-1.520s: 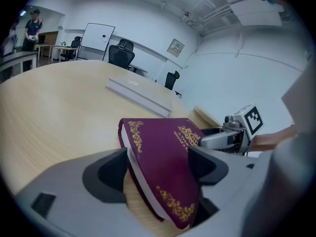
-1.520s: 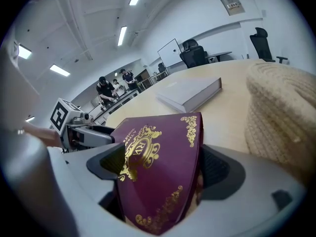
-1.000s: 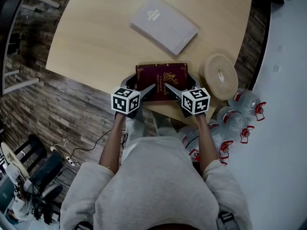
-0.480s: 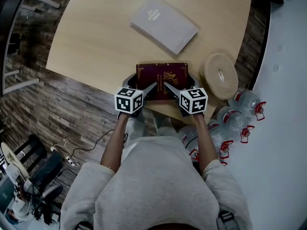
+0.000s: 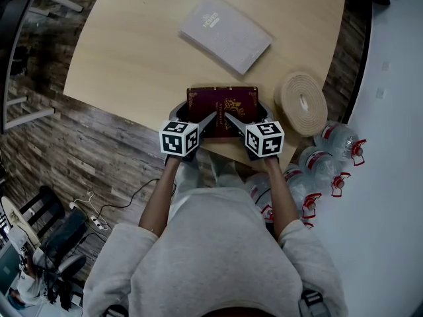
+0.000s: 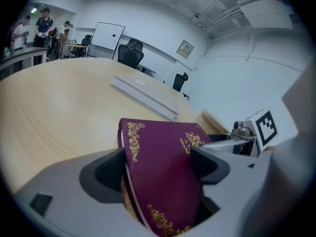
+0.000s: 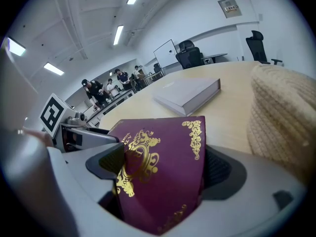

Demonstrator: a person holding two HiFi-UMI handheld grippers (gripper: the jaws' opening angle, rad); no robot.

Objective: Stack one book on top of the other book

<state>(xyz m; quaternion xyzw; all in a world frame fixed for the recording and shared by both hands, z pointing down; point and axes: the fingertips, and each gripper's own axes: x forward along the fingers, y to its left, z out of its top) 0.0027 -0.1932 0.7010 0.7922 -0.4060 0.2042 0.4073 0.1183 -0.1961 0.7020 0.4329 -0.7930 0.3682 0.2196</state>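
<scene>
A maroon book [image 5: 223, 111] with gold ornament lies at the table's near edge. My left gripper [image 5: 203, 122] is shut on its near left corner, and my right gripper [image 5: 232, 120] is shut on its near right corner. Each gripper view shows the maroon book [image 6: 163, 172] [image 7: 160, 172] wedged between the jaws. A grey book [image 5: 226, 34] lies flat farther back on the table, also seen as the grey book [image 6: 145, 94] [image 7: 187, 94] beyond the maroon one.
A coiled beige woven mat [image 5: 302, 104] sits at the table's right near corner, close to my right gripper. Several water bottles [image 5: 330, 157] stand on the floor at the right. The round wooden table [image 5: 132, 51] ends just under the grippers. People stand far off [image 7: 106, 88].
Both grippers have drawn slightly closer together on the maroon book's near edge. The books have not moved.
</scene>
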